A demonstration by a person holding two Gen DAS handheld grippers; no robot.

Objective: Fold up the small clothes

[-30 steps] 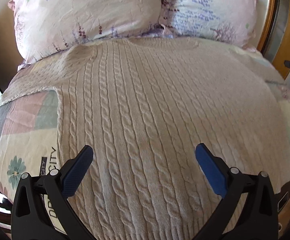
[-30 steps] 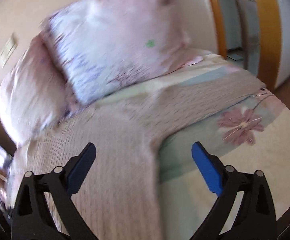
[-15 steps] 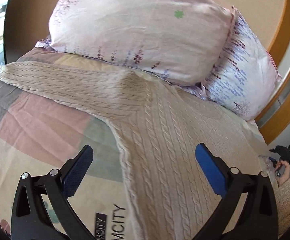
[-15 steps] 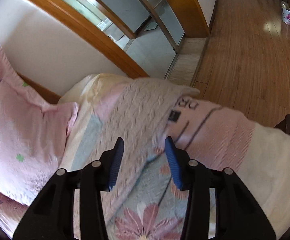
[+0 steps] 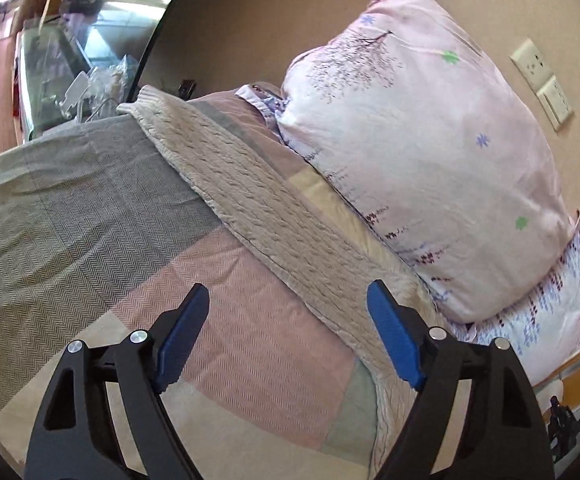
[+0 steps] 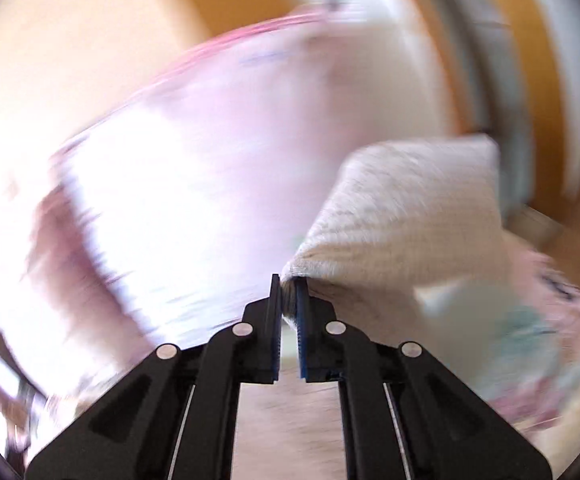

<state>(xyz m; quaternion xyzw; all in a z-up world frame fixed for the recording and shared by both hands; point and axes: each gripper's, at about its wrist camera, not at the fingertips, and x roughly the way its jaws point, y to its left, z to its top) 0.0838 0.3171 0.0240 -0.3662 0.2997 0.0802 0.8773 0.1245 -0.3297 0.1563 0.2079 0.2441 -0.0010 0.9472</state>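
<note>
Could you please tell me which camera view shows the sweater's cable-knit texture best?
The left wrist view: the sweater sleeve lies sharp across the bedspread. The right wrist view shows only blurred fabric pinched in the right gripper.

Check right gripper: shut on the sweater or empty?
Shut on it. The right gripper has its fingers nearly together, pinching an edge of the cream knit sweater. The frame is motion-blurred.
</note>
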